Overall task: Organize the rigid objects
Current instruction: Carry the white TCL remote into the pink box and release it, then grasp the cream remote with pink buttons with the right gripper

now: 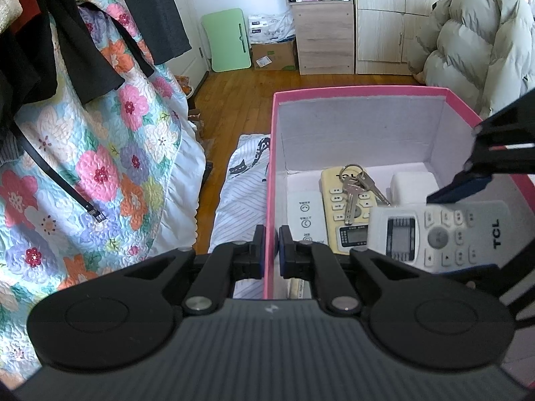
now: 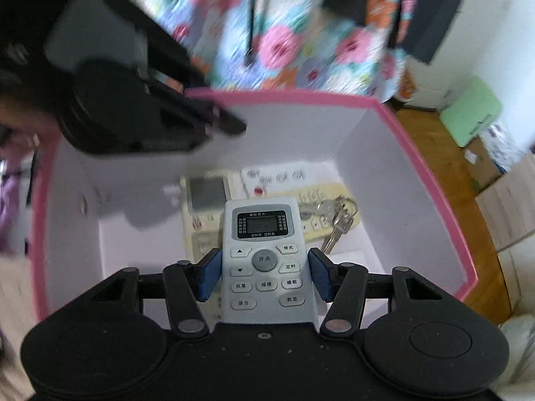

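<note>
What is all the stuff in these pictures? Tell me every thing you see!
box: one, pink with white inside, on the bed
TCL remote: one, white, held above the box
remotes in box: at least two, yellowish and white, on the box floor
keys: one bunch, silver, on the yellowish remote
quilt: one, flowery, left of the box
puffer coat: one, pale, behind the box
left gripper: black, clamped on the box wall
right gripper: black, blue pads, gripping the TCL remote

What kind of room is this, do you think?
Most likely a bedroom: a floral quilt drapes over a bed, wooden wardrobe doors line the far wall, and a puffy coat sits heaped beside them.
</note>
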`<state>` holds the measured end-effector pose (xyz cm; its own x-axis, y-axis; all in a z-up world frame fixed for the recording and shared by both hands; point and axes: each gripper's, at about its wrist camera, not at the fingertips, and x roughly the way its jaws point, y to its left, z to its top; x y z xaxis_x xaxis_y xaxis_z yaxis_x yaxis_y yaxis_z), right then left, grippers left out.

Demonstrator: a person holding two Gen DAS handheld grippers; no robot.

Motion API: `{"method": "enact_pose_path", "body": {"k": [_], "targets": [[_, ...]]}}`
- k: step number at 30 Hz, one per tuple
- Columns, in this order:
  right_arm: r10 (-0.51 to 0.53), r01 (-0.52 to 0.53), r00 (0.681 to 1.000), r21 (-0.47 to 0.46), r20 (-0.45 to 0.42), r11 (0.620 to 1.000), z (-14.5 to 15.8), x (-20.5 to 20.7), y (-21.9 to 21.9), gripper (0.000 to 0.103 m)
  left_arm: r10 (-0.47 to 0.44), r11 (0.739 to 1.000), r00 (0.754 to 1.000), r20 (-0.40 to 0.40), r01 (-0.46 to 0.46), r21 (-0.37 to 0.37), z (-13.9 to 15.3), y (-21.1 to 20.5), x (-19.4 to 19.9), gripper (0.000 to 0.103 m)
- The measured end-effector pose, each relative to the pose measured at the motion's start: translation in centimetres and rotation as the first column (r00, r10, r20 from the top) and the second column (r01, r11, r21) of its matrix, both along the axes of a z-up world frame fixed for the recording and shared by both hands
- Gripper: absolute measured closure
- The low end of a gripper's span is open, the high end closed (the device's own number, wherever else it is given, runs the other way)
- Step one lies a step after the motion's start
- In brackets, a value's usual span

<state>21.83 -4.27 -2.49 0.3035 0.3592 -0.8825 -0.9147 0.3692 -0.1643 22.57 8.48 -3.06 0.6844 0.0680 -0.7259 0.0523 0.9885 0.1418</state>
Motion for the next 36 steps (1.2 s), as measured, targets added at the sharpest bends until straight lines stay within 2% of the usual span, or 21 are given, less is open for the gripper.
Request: {"method": "enact_pose_path", "body": {"k": [3, 5, 10, 13, 17, 21, 23, 25, 29, 33, 35, 36], "targets": [[0.074, -0.073, 0.997, -0.065, 0.003, 0.995, -0.4, 0.5, 0.0, 0.042, -0.002, 1.0, 1.0, -0.003, 0.002, 0.0, 0.0, -0.1, 0.0, 0.097], [0.049, -0.045, 0.997, -0.072, 0.053, 0.996, -0.3, 0.5, -0.4, 0.043, -0.002, 1.0, 1.0, -0.002, 0.002, 0.001, 0.0, 0.0, 0.0, 0.097], [-0.055, 0.046, 0.994, 0.098, 0.094, 0.994, 2.3, 0.1, -2.9, 0.04, -0.003, 1.0, 1.0, -0.002, 0.004, 0.004, 0.0, -0.1, 0.1, 0.097], [-0.172, 0.146, 0.981, 0.241, 0.091, 0.96, 4.3, -0.5, -5.9, 0.04, -0.003, 1.0, 1.0, -0.002, 0.003, 0.004, 0.0, -0.1, 0.1, 0.097], [-0.369, 0.328, 0.929, 0.402, 0.027, 0.855, 6.2, -1.4, -11.1, 0.04, -0.002, 1.0, 1.0, 0.001, 0.002, -0.001, 0.0, -0.1, 0.1, 0.097], [-0.543, 0.499, 0.837, 0.498, -0.066, 0.709, 6.8, -2.4, -16.3, 0.04, -0.003, 1.0, 1.0, 0.002, 0.003, -0.002, 0.0, -0.1, 0.1, 0.097], [-0.589, 0.546, 0.801, 0.533, -0.107, 0.646, 6.3, -3.0, -18.5, 0.04, -0.001, 1.0, 1.0, 0.003, 0.001, -0.003, 0.1, -0.1, 0.2, 0.097], [-0.617, 0.579, 0.776, 0.54, -0.135, 0.611, 5.4, -3.6, -20.0, 0.04, -0.005, 1.0, 1.0, 0.004, 0.005, 0.001, 0.1, -0.1, 0.2, 0.097], [-0.657, 0.643, 0.731, 0.508, -0.184, 0.573, 2.6, -3.7, -20.9, 0.04, -0.005, 1.0, 1.0, 0.004, 0.005, -0.002, 0.2, -0.1, 0.2, 0.096], [-0.661, 0.722, 0.673, 0.49, -0.332, 0.489, -0.1, -3.0, -21.6, 0.04, -0.004, 1.0, 1.0, 0.004, 0.004, 0.001, 0.2, 0.0, 0.2, 0.096], [-0.663, 0.769, 0.626, 0.47, -0.411, 0.434, -1.3, -2.2, -21.7, 0.04, -0.005, 1.0, 1.0, 0.006, 0.005, -0.001, 0.2, 0.0, 0.2, 0.097], [-0.656, 0.798, 0.591, 0.459, -0.469, 0.391, -2.1, -1.8, -21.9, 0.04, 0.0, 1.0, 1.0, 0.013, 0.0, 0.0, 0.2, 0.0, 0.1, 0.096]]}}
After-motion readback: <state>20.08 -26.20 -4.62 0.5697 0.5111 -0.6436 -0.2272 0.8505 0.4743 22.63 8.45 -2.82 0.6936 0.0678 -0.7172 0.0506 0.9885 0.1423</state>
